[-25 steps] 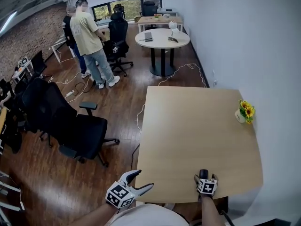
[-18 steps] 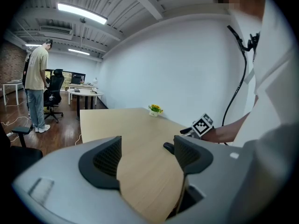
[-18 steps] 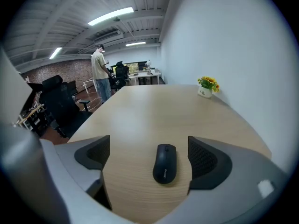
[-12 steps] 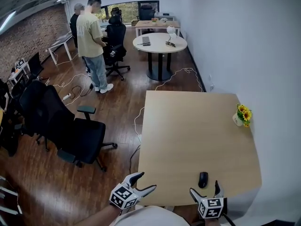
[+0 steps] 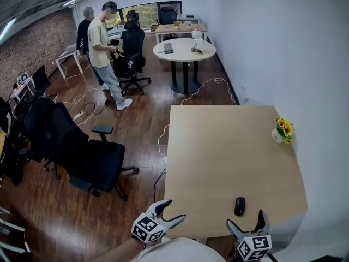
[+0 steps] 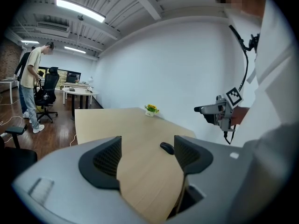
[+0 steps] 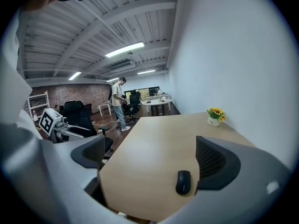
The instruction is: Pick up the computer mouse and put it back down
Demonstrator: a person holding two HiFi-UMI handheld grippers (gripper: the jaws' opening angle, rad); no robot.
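Black computer mouse (image 5: pixel 239 206) lies free near the front edge of the table (image 5: pixel 218 146), right gripper (image 5: pixel 245 220) opening its jaws clear of it, left gripper (image 5: pixel 174 210) holding 2 jaws spread empty, so put-down looks complete.

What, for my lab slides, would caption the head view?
Mouse rests near the front edge of the table, right gripper nearby with empty jaws opening, left gripper open.

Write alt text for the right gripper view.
A black computer mouse lies free on a pale wooden table, framed by the right tongs, whose jaws are opening and touch nothing. A sunflower pot stands at the table's far edge.
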